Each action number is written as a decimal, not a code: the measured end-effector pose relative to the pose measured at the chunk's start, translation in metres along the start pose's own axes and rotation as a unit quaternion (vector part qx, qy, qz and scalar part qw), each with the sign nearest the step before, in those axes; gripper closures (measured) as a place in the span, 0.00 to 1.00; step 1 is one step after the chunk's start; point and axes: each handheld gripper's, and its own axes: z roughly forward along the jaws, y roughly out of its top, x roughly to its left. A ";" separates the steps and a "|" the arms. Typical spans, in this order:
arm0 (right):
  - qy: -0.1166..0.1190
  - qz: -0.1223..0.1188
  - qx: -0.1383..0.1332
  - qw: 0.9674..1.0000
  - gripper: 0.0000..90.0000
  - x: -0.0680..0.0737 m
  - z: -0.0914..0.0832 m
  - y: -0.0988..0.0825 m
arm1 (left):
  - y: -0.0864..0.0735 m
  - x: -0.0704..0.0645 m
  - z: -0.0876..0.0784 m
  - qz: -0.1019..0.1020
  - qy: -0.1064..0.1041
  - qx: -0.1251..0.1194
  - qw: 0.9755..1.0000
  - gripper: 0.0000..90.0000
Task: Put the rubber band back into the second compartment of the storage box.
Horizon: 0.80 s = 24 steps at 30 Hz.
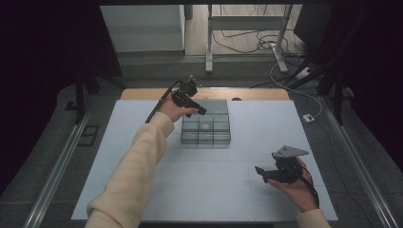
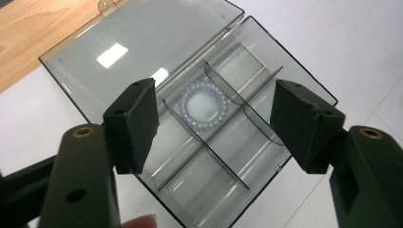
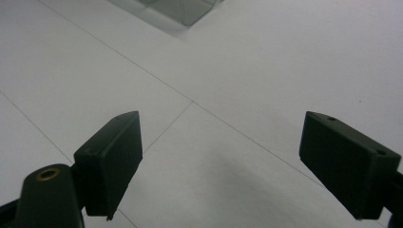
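White table (image 1: 142, 156) under a dark surround, with a wooden strip along its far edge. A clear compartmented box (image 1: 206, 124) lies at mid-table toward the far side, its lid (image 2: 138, 52) folded flat back toward the wood. A bead bracelet (image 2: 205, 106) rests as a ring in a middle compartment, between the dividers.

Left tool (image 1: 191, 99) – held over the box's far left corner, pointing down into it. Its jaws stand apart with nothing between them; the bracelet lies directly below and ahead, centred in the gap.

Right tool (image 1: 271, 172) – low over bare table near the right front, well apart from the box, jaws spread and empty.

Key relation: the left hand is much the nearer. The box's long axis runs diagonally across the left gripper view, and the bracelet sits straight along that tool's line of reach – a short descent would likely bring the jaws to either side of it, the dividers close by.
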 end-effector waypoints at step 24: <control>-0.002 0.001 0.000 1.000 0.16 0.002 0.000 0.001 | -0.097 -0.011 -0.048 0.005 0.015 -0.014 1.000 0.37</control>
